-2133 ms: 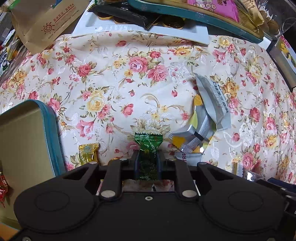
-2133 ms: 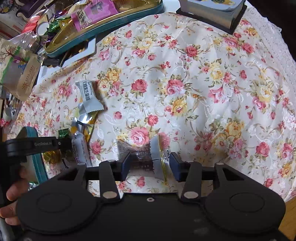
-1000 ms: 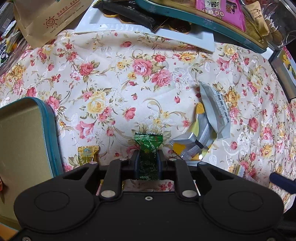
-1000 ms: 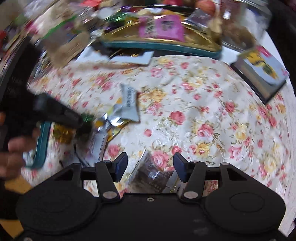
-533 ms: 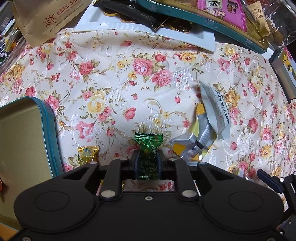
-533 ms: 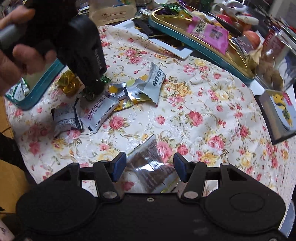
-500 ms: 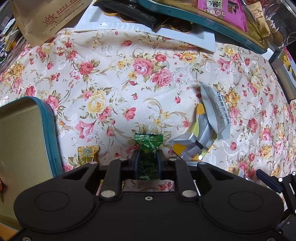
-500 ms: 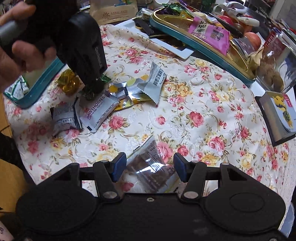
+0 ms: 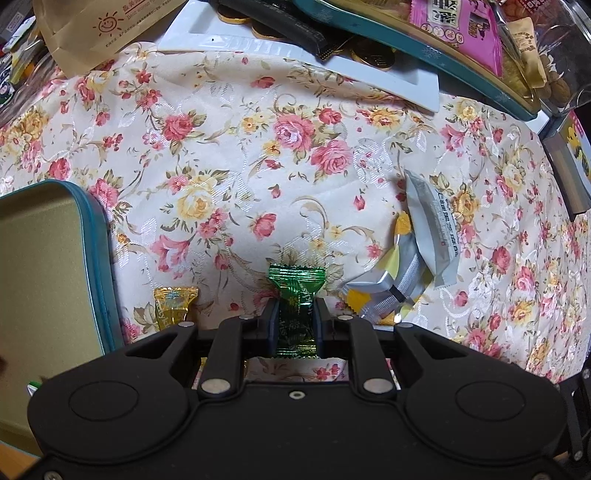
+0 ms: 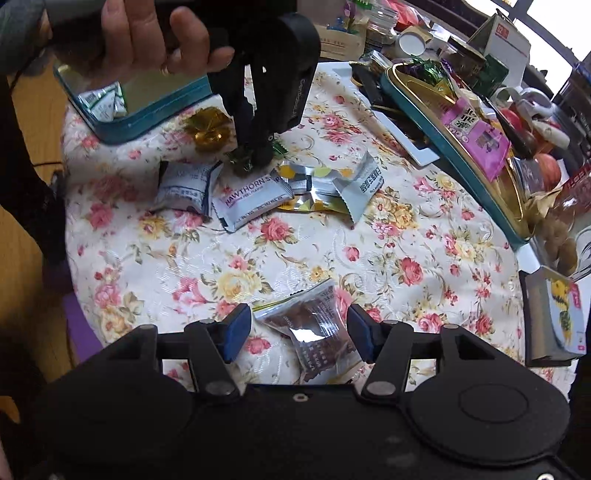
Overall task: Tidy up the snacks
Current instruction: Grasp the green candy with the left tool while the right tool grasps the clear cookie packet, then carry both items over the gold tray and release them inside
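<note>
My left gripper (image 9: 296, 325) is shut on a green foil candy (image 9: 295, 299), low over the flowered cloth; it also shows in the right wrist view (image 10: 258, 155). A gold candy (image 9: 171, 306) lies just left of it, beside the teal tin (image 9: 99, 258). Grey and silver snack packets (image 9: 432, 236) lie to its right. My right gripper (image 10: 300, 325) is open, jaws wide apart around a clear packet of dark snack (image 10: 314, 328) that lies on the cloth. A Hawthorn packet (image 10: 255, 199) and a grey packet (image 10: 184, 188) lie beyond it.
The teal tin (image 10: 147, 110) holds one green-and-white packet (image 10: 103, 105). A long teal tray (image 10: 443, 147) full of snacks, a white tray (image 9: 295, 48) with gold coins, a paper bag (image 9: 92, 29) and a small box (image 10: 554, 314) ring the cloth. The table edge is at the left.
My right gripper opened and let go of the clear packet, then drew back and swung left. My left gripper stayed put, still holding the green candy.
</note>
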Available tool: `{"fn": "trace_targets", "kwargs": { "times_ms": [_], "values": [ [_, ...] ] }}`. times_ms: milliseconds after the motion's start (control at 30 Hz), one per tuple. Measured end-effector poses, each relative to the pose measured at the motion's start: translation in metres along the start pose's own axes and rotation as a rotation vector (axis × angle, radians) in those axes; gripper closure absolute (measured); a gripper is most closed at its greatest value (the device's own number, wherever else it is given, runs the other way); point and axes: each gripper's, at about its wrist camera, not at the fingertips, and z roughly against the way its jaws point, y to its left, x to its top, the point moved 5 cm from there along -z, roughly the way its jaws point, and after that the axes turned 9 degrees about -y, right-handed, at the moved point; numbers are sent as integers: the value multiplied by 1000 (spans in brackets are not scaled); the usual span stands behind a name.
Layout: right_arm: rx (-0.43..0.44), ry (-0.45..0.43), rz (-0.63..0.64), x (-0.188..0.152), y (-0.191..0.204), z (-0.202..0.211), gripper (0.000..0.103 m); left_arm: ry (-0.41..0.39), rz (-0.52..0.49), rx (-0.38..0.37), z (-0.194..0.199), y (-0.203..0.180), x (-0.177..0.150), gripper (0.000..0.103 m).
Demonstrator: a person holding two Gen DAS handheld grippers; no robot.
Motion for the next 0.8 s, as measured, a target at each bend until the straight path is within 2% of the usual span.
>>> {"fn": "trace_targets", "kwargs": {
  "times_ms": [167,333,433,467,500,633,800],
  "values": [
    [-56,52,3,-6,-8,-12,45,-5,-13,8,2,-4,-1,78],
    [-51,88,-136,-3,-17,-27,46,-3,-12,4,3,-7,-1,79],
    [-46,134,-288,1,-28,-35,48,3,-2,-6,2,-5,-1,79],
    [-38,154,-363,2,-32,-38,58,5,3,-7,2,-3,-1,79],
    [-30,175,-440,1,-39,-40,63,8,7,-5,2,-1,-1,79],
    [-27,225,-703,-3,-64,-43,65,7,21,14,6,8,-2,79],
    [-35,218,-916,-5,-88,-34,65,-23,25,-5,30,13,-1,79]
  ]
}}
